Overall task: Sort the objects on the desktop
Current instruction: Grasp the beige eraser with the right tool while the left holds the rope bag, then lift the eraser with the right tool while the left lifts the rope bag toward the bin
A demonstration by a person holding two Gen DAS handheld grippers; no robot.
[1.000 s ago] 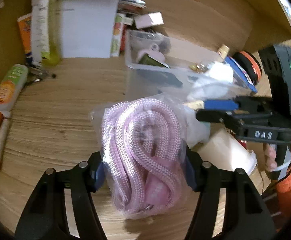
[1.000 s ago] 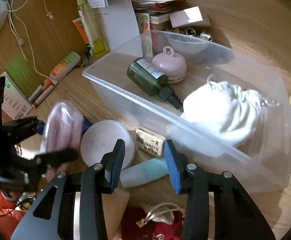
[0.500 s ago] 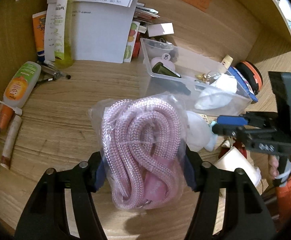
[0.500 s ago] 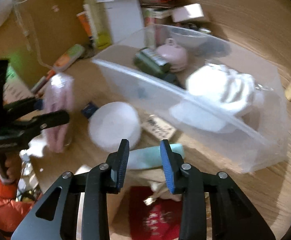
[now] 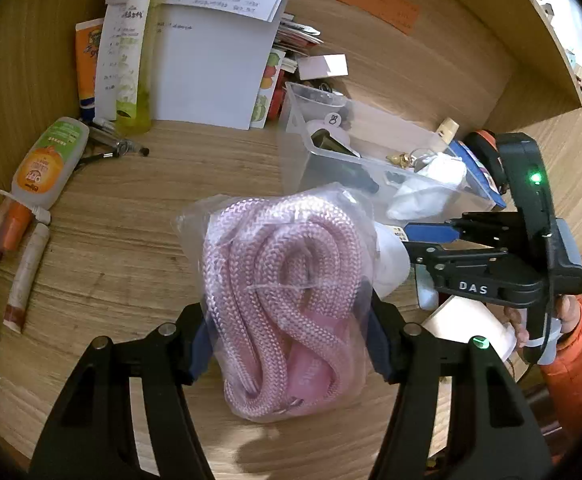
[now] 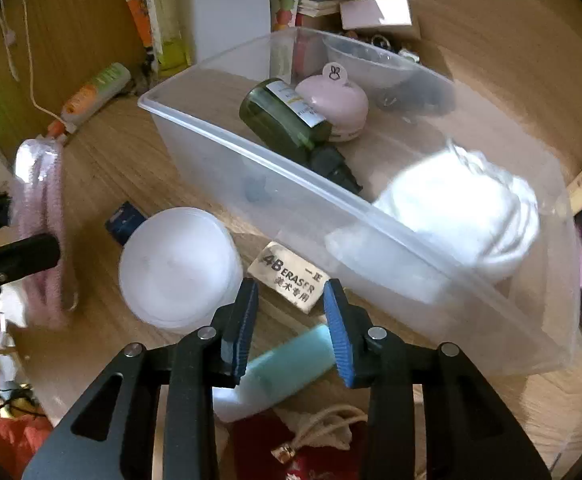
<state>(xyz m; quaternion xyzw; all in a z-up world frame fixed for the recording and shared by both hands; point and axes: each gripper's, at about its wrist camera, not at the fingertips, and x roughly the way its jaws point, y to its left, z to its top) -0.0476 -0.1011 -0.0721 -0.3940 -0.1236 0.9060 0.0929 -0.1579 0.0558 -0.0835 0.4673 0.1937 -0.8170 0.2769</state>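
Observation:
My left gripper is shut on a clear bag of pink rope and holds it above the wooden desk, left of the clear plastic bin. The bag also shows at the left of the right wrist view. My right gripper is open and empty, low over a teal tube and a white 4B eraser, in front of the bin. The bin holds a green bottle, a pink round case and a white pouch.
A white round lid lies left of the eraser. A red pouch lies under the right gripper. Bottles, tubes and papers line the desk's back and left. An orange-capped bottle lies at left.
The left gripper has lifted and drawn back with the rope bag. The right gripper has dropped lower and closer to the eraser and teal tube, staying open.

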